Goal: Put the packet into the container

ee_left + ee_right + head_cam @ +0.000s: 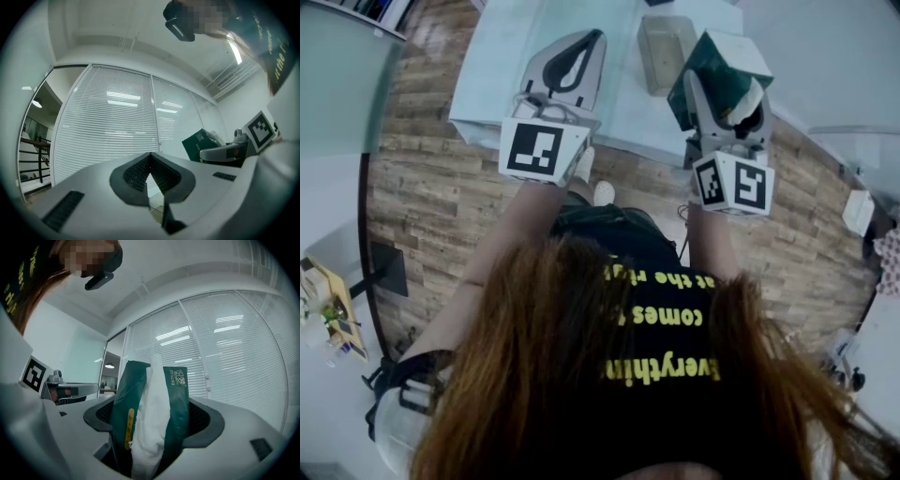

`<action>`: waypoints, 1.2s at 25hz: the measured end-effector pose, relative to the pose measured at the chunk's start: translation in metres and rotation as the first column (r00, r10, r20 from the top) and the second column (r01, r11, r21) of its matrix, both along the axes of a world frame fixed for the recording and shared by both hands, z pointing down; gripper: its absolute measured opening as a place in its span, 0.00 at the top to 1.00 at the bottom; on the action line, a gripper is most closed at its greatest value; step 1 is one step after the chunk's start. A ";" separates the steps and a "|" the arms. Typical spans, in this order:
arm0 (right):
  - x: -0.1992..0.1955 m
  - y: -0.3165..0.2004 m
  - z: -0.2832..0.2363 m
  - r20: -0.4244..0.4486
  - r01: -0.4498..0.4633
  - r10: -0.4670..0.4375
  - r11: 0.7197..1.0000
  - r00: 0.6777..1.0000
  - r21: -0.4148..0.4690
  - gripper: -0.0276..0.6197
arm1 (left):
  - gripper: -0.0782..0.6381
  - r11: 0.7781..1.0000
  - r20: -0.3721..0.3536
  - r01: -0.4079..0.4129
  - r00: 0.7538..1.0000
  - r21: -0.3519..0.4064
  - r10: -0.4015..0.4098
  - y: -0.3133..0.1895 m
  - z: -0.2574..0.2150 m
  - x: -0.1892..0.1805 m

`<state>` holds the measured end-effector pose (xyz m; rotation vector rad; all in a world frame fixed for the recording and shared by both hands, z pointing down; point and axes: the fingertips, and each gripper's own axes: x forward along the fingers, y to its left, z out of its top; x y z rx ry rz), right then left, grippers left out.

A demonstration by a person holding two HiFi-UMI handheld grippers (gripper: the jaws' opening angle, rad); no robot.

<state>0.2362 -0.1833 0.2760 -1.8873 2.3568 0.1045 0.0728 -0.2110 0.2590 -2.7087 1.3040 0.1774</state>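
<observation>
packet (713,64) is clamped in our right tongs (727,101), held up off the desk (502,66). rt gripper view shows it green w/ a white sheet poking out the front, long axis running along the jaws, both jaws pressed on its sides. left tongs (592,42) are pinched together w/ nothing btwn them, tips meeting in the left gripper view, hovering over the desk. container (664,52), clear & rectangular, sits on the desk btwn the two tongs, just left of the packet & much nearer our right hand. its long side runs away from us. we can't tell how high the packet hangs above the rim. we reckon the next move is a short shift left, then turning the packet so its length lines up w/ the container's before lowering. left tongs prob aren't needed unless the container slides.
</observation>
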 end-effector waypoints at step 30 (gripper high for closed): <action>-0.027 -0.140 0.002 -0.036 -0.106 0.106 0.994 0.994 -0.011 0.34 | 0.89 0.998 -0.045 -0.058 0.997 -0.024 0.056 -0.163 0.011 -0.043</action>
